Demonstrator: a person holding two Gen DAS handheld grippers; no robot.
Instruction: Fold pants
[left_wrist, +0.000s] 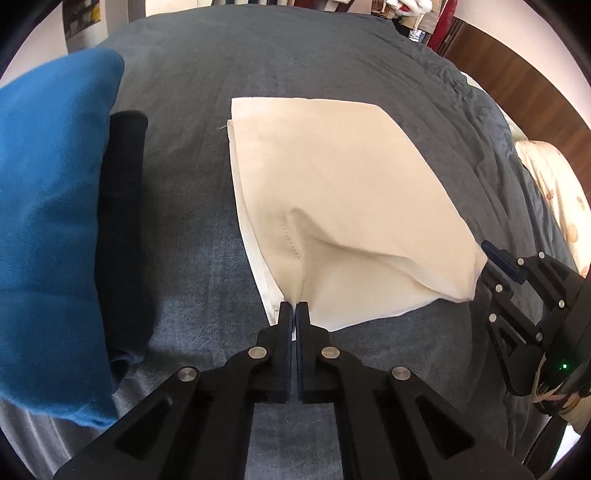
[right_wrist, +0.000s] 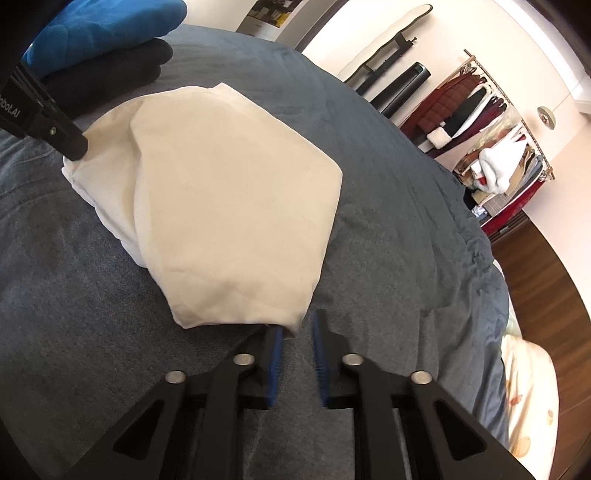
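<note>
Left gripper (left_wrist: 294, 308) clamped tight on pants (left_wrist: 332, 192) edge; right gripper (right_wrist: 298, 328) slightly apart, pinching nothing yet. Best: grab that corner fully, then lift both evenly.

grey bed (left_wrist: 295, 55) | clothes rack (right_wrist: 491, 122) | wood floor (right_wrist: 546, 266)

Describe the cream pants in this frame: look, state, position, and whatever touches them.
The cream pants lie folded into a compact, roughly rectangular bundle on the grey bedspread. The fabric looks like thin woven cotton, with a stitched seam and paler layers showing along one edge. The left gripper is shut on the near edge at the seam, puckering the cloth. The right gripper is at the other near corner, one pad touching the cloth, jaws apart.
</note>
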